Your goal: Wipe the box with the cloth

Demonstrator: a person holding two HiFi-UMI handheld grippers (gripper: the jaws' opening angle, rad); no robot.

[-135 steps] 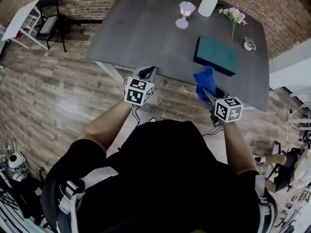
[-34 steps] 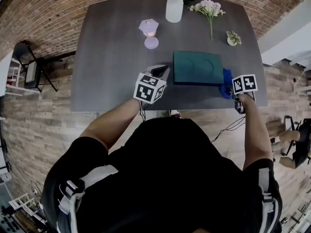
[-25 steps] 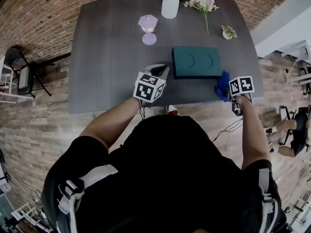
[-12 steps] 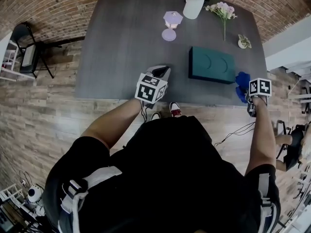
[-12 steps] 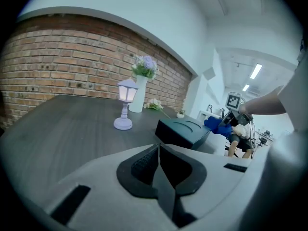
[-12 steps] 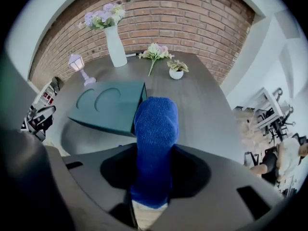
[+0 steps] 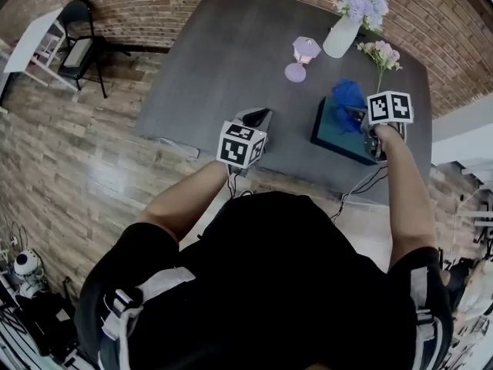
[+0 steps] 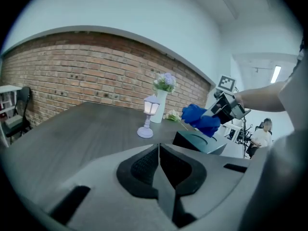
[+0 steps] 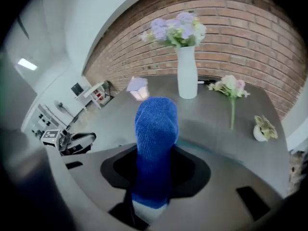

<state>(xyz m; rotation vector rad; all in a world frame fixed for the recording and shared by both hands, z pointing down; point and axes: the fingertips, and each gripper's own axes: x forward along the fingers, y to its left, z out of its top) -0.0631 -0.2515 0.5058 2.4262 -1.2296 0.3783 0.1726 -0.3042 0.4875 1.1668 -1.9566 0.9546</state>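
While the right gripper [image 7: 356,116] clamped the blue cloth [image 7: 348,95] over the teal box [image 7: 330,134], wiping looked barely begun; left gripper [image 7: 253,119] sat closed, empty.

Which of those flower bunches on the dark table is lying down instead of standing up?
The pale pink sprig lies flat on the grey table, beside the white vase, which holds the purple bunch upright.
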